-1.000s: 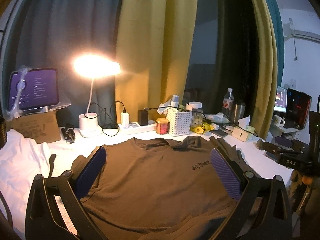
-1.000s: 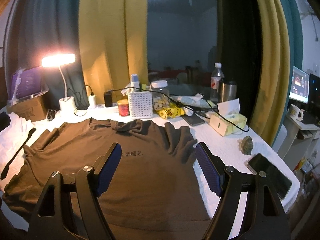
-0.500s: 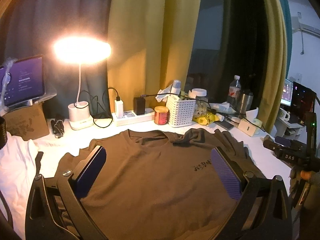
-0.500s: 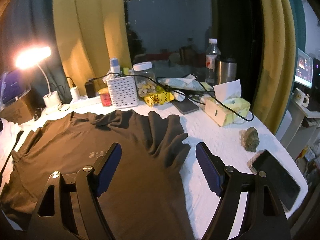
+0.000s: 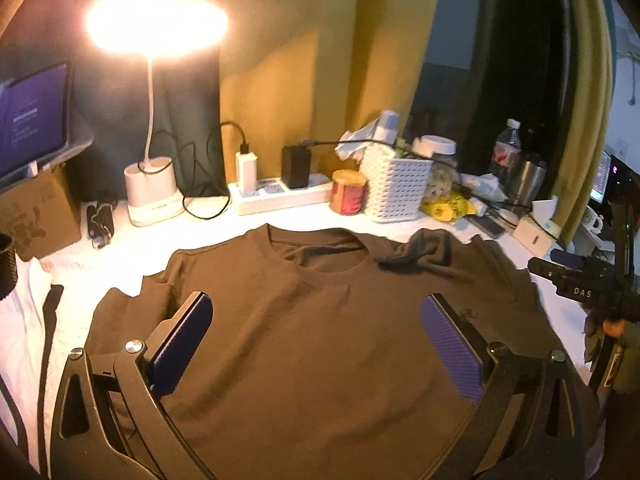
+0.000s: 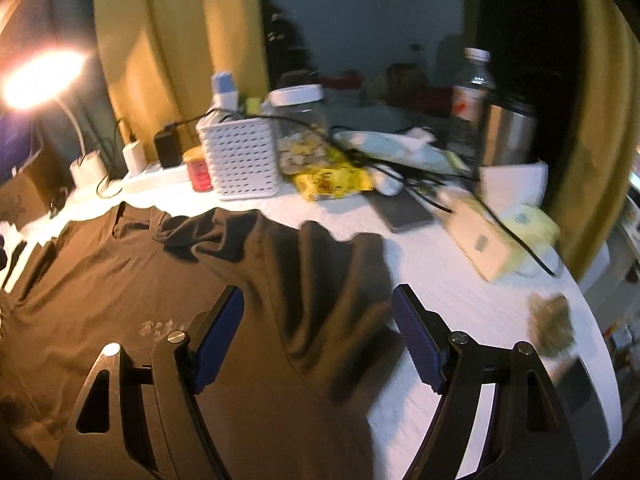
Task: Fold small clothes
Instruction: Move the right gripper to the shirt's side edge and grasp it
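Both grippers have advanced toward the shirt's collar end since the earlier frames. Left gripper [image 5: 316, 344] hangs over the brown T-shirt [image 5: 320, 340] chest, jaws spread, holding nothing. Right gripper [image 6: 318, 336] jaws spread over the shirt's rumpled sleeve [image 6: 332, 272]. Shirt lies flat on the white table [image 6: 440, 264]. Beyond the collar: white basket [image 5: 396, 188], lit lamp [image 5: 152, 184].

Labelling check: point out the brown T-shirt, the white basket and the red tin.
brown T-shirt [image 5: 320, 340], left wrist view, middle of the chest.
white basket [image 6: 244, 160], right wrist view, perforated front wall.
red tin [image 5: 349, 197], left wrist view, its side.
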Available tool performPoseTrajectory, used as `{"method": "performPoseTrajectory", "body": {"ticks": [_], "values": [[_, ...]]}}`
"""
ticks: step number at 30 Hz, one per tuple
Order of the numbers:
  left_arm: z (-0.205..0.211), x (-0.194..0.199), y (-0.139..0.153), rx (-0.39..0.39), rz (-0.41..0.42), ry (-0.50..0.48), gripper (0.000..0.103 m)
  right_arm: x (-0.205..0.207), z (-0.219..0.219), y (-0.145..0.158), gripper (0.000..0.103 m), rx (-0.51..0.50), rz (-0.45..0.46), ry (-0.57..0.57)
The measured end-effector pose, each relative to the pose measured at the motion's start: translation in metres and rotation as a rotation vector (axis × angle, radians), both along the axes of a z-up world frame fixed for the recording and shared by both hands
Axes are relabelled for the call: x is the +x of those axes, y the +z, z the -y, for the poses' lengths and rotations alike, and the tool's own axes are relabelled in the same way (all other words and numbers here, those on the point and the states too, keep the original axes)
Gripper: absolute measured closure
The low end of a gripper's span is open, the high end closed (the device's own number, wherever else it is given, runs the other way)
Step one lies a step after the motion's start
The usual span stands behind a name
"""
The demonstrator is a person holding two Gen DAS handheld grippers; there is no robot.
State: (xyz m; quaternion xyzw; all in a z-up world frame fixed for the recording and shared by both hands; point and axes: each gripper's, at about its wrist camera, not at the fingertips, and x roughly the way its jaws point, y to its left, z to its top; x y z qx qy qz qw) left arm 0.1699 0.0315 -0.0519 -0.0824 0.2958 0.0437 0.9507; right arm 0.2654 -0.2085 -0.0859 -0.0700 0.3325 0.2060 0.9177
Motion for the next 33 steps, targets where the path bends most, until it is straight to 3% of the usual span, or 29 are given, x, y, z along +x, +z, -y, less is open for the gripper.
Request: {"method": "performPoseTrajectory", "body": {"ticks": [6, 13, 19, 33], "values": [[-0.024, 0.023, -0.013, -0.011, -0.038, 0.019, 0.001, 0.027, -0.056, -0.011, 0.024, -0.035, -0.045, 0.124], [-0.055, 0.040, -0.027, -0.034, -0.068, 0.053, 0.001, 0.042, -0.120, -0.031, 0.042, -0.037, -0.145, 0.277], [-0.078, 0.051, -0.044, -0.066, -0.100, 0.085, 0.001, 0.052, -0.161, -0.051, 0.042, -0.051, -0.233, 0.373], [-0.093, 0.060, -0.051, -0.058, -0.112, 0.104, 0.001, 0.141, -0.167, -0.050, 0.042, -0.081, -0.131, 0.193]]}}
